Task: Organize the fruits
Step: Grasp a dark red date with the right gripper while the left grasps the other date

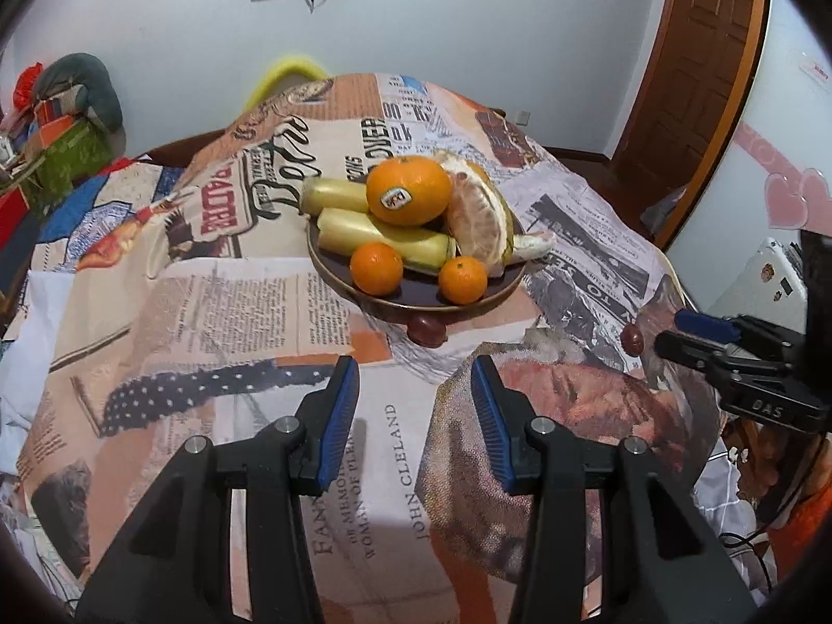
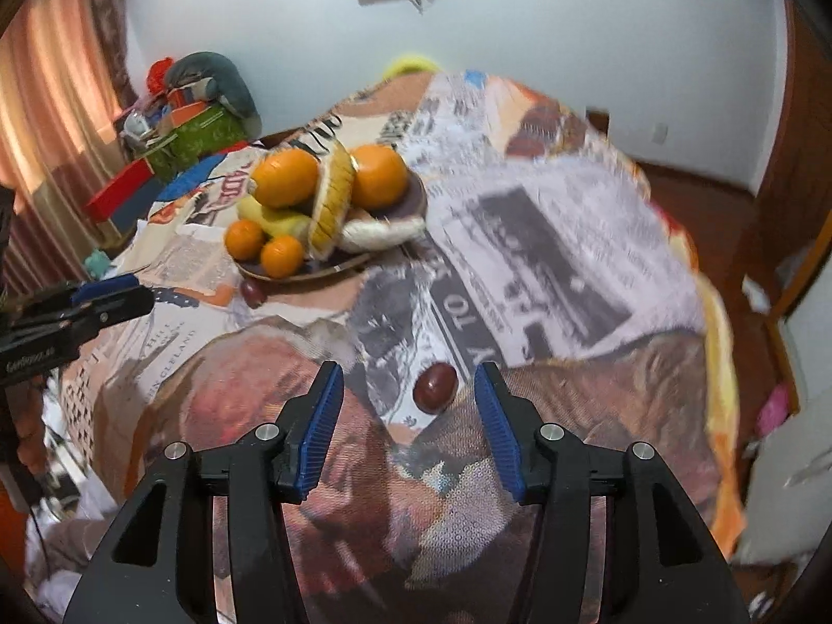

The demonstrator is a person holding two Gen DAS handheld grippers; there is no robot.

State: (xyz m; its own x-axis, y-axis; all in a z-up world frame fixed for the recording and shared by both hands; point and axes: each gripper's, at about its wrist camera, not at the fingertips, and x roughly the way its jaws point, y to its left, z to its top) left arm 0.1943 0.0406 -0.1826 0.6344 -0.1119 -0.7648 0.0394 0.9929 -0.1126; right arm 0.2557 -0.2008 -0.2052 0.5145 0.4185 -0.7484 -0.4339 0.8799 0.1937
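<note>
A dark plate (image 1: 483,304) (image 2: 411,197) on the table holds a big stickered orange (image 1: 408,190), two small oranges (image 1: 376,268), bananas (image 1: 364,231) and a peeled pomelo (image 1: 476,218). One dark red jujube (image 1: 426,332) (image 2: 253,292) lies on the cloth against the plate's near rim. A second jujube (image 2: 435,387) (image 1: 633,339) lies just ahead of my right gripper (image 2: 409,372), between its open blue fingertips. My left gripper (image 1: 416,366) is open and empty, short of the first jujube. Each gripper shows at the edge of the other's view.
A newspaper-print cloth (image 1: 260,312) covers the round table, whose edge drops off at right. Boxes and cushions (image 1: 67,119) are piled at the back left. A wooden door (image 1: 691,62) stands at right, and a curtain (image 2: 47,130) hangs at left.
</note>
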